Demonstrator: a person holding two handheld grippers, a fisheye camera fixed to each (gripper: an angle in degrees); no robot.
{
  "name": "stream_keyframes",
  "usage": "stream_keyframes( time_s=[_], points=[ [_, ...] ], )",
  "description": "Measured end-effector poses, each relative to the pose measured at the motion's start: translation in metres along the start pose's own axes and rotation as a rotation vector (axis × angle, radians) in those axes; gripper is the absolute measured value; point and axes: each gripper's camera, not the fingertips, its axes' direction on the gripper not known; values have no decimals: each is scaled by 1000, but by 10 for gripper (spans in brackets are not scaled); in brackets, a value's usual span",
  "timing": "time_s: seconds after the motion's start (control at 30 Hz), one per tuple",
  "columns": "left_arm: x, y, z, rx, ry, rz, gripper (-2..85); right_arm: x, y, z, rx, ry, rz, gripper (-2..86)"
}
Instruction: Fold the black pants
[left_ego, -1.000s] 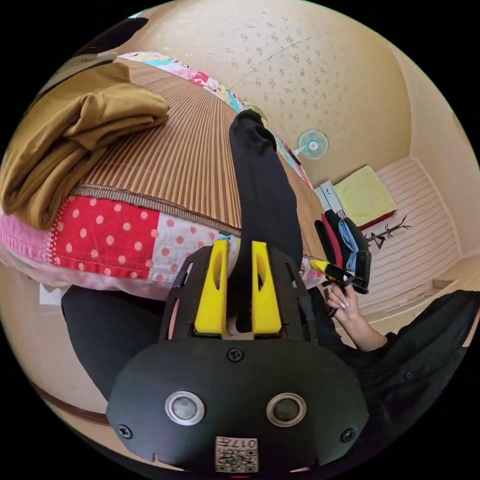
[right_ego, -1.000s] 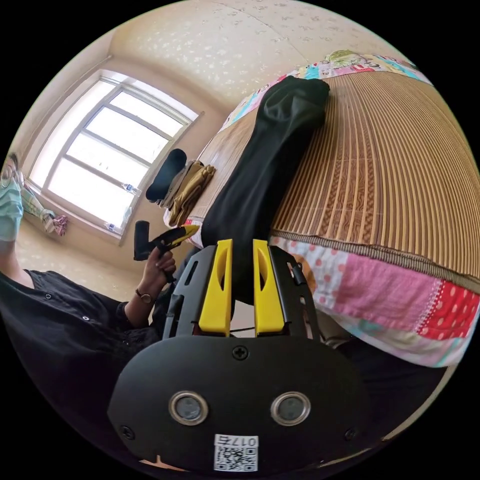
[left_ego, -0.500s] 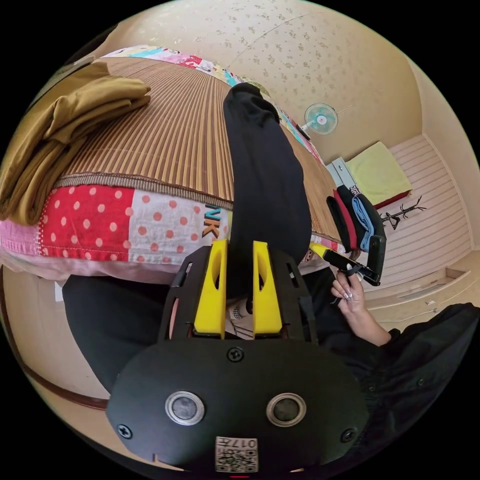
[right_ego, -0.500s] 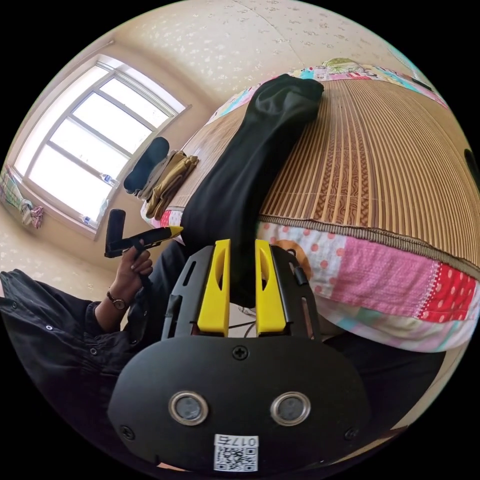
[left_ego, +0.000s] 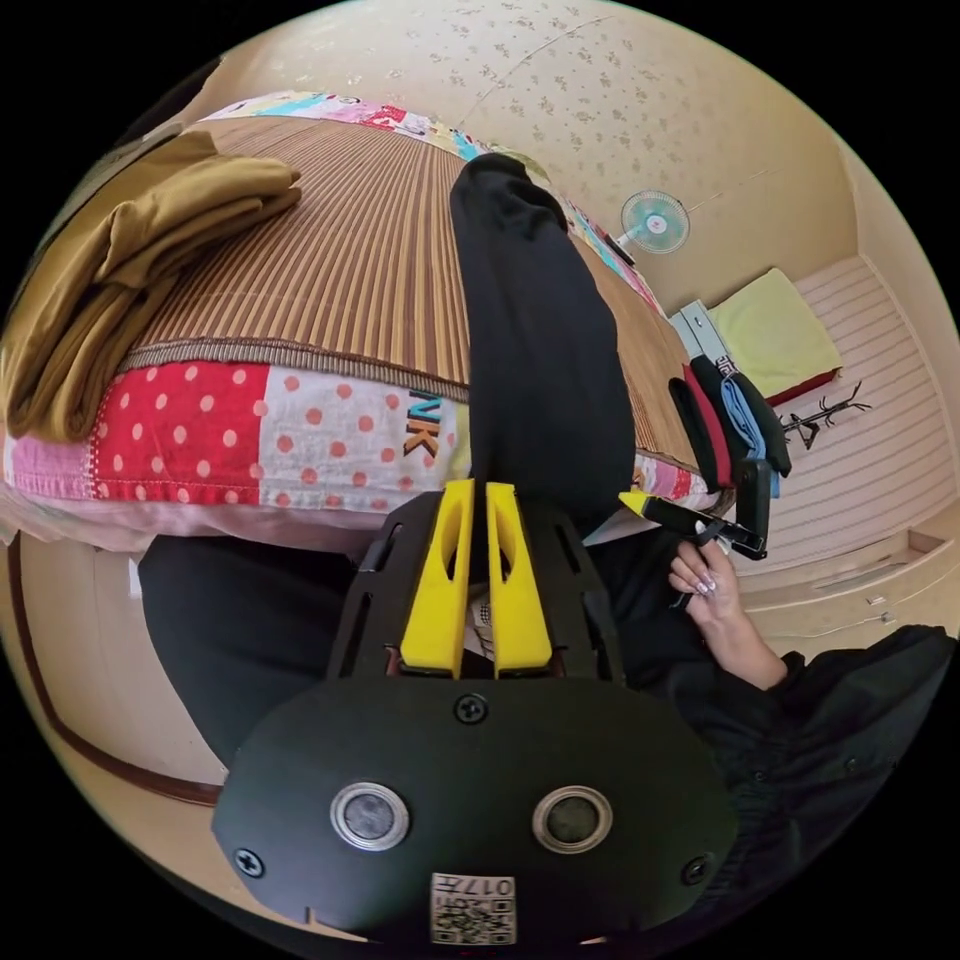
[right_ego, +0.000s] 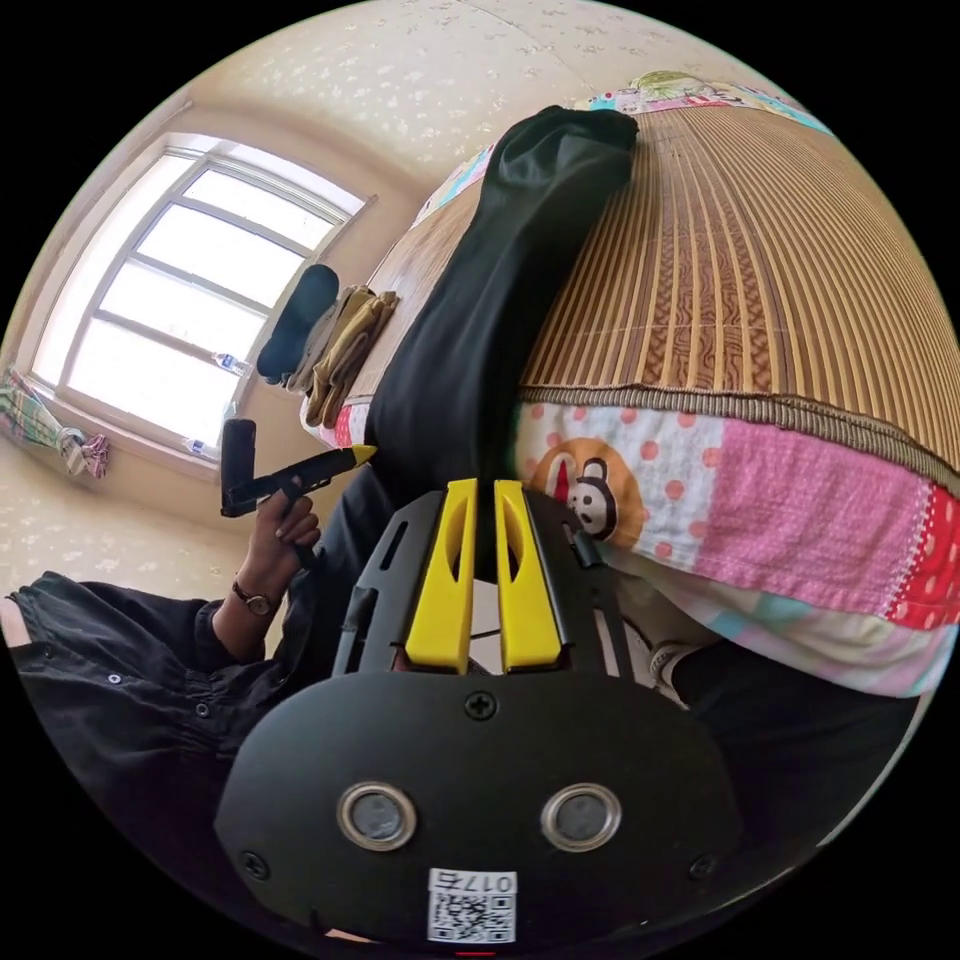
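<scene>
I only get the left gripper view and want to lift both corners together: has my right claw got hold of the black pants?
Observer: Yes. In the right gripper view the right claw has its jaws nearly together, with the edge of the black pants pinched between them.
Operator: What's on the bed edge beside it?
Observer: A cartoon bear patch on the quilt, just beside that claw.
Operator: And beyond the tan clothes?
Observer: A large bright window lies past the tan clothes.
</scene>
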Motion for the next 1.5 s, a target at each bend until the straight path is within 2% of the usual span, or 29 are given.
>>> stream_keyframes(
  time_s=[0.17, 0.3, 0.57, 0.9, 1.13, 1.37, 1.5],
  points=[
    [7, -1, -5, -28, 87, 79, 12, 2, 9, -18, 25, -4, 9, 36],
    [-8, -4, 14, -115, 83, -2, 10, 12, 15, -16, 30, 16, 83, 43],
    [-11, -8, 16, -112, 81, -34, 10, -19, 19, -20, 84, 139, -25, 70],
    [-11, -19, 16, -129, 69, -37, 12, -14, 13, -12, 97, 66, -15, 69],
    [-14, -26, 19, -135, 69, -42, 13, -9, 9, 3, 68, 100, -23, 55],
    [-9, -34, 15, -134, 100, 15, 10, -5, -13, 3, -43, 0, -140, 30],
    [11, -32, -11, -31, 195, 183, 5, 7, -18, -41, 69, -224, -155, 21]
  ],
)
